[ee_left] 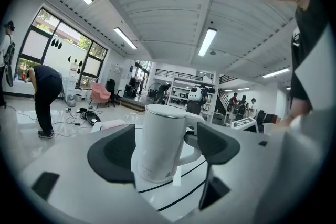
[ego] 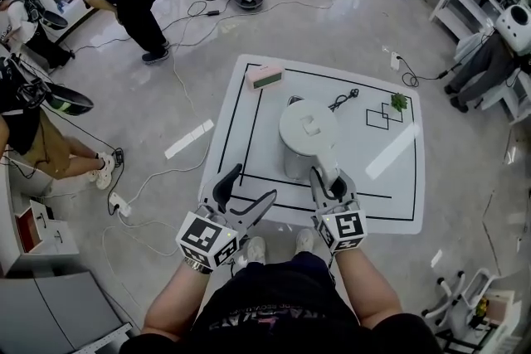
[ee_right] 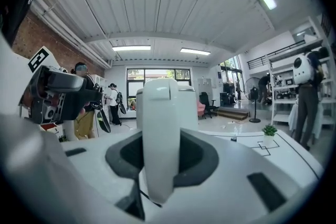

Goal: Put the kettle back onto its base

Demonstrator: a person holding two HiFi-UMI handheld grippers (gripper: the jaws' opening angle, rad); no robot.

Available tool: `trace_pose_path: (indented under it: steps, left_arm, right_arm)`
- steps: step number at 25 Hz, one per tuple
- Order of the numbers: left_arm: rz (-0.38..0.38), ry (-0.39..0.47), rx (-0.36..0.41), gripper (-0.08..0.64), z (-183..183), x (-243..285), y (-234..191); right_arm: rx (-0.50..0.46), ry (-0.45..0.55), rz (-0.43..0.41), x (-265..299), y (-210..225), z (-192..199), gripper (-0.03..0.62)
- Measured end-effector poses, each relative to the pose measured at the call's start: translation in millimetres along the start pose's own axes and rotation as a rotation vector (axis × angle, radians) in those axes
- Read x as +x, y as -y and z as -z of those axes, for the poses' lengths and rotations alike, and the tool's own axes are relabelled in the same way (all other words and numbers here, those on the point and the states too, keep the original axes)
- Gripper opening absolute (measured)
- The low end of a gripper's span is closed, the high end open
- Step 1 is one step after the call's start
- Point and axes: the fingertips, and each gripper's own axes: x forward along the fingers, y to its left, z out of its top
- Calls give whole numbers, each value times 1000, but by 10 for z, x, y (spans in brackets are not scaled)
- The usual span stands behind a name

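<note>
In our left gripper (ee_left: 163,150) view its fingers (ee_left: 113,157) stand wide and empty, the white kettle (ee_left: 160,141) upright just beyond them, mid-table (ego: 390,178). Only our right gripper (ee_right: 161,157) view shows its fingers (ee_right: 197,157) clamped on the kettle's handle (ee_right: 160,134). From overhead we see a pink box (ego: 265,76) far left, a black cable (ego: 343,100) behind and a small plant (ego: 399,102) on the right.
</note>
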Motion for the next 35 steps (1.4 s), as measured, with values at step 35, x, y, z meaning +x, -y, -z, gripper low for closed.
trace_pose_path:
  steps: [35]
  left_arm:
    - [568,77,142,193,-403,558,1907]
  right_arm:
    - [-15,133,330,-1777,836,-894,167]
